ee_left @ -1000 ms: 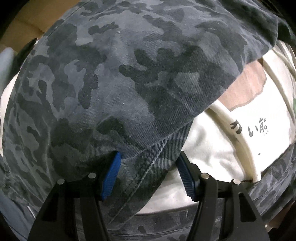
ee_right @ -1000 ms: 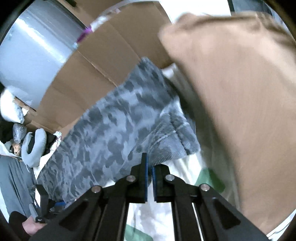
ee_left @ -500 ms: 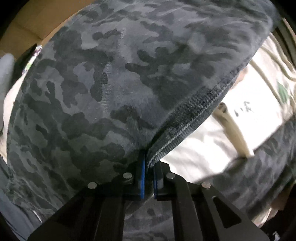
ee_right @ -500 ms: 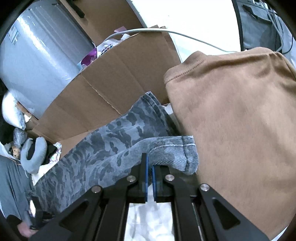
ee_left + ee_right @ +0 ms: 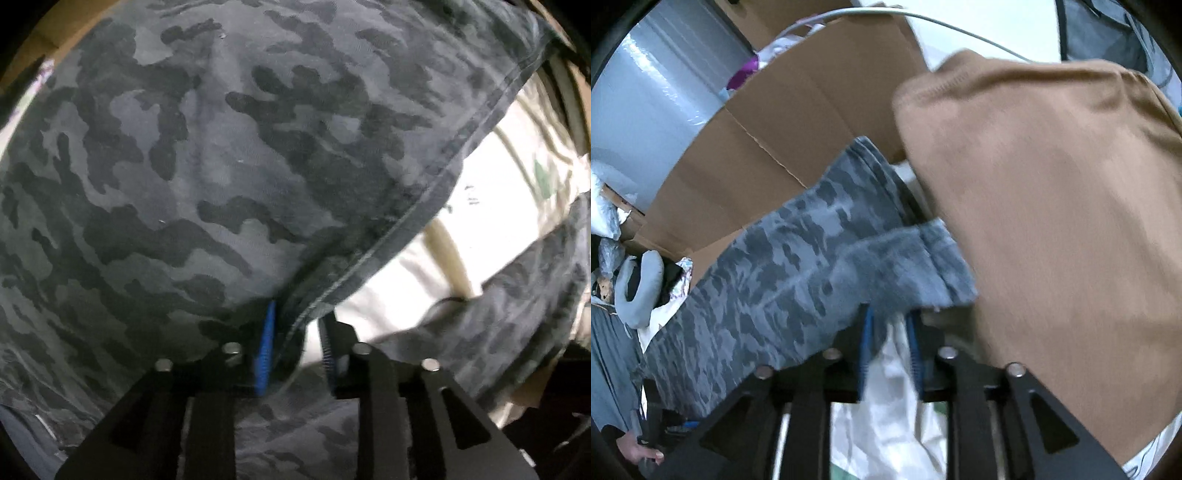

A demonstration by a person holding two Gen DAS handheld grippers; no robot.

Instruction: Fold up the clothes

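Left wrist view: the camouflage trousers (image 5: 229, 177) fill nearly the whole frame, so whatever carries the clothes is hidden. The picture is motion-blurred. The left gripper (image 5: 295, 350) has its fingers (image 5: 266, 349) slightly spread, with the trousers' stitched hem running down between them; half a second ago they were pressed together on that hem. Whether the blue pads still touch the cloth cannot be told. To the right lies a white printed shirt (image 5: 491, 184), its print too smeared to read, partly covered by another fold of the trousers.

Right wrist view: the right gripper (image 5: 889, 332) also shows its fingers (image 5: 866, 343) parted a little, where before they were shut. The trousers' cuff (image 5: 916, 266) hangs just above the tips; contact is unclear. A tan garment (image 5: 1052, 221), blurred, covers the right side and is cut off by the frame. Cardboard (image 5: 812, 110) stands behind, and white cloth (image 5: 886, 417) shows between the fingers.
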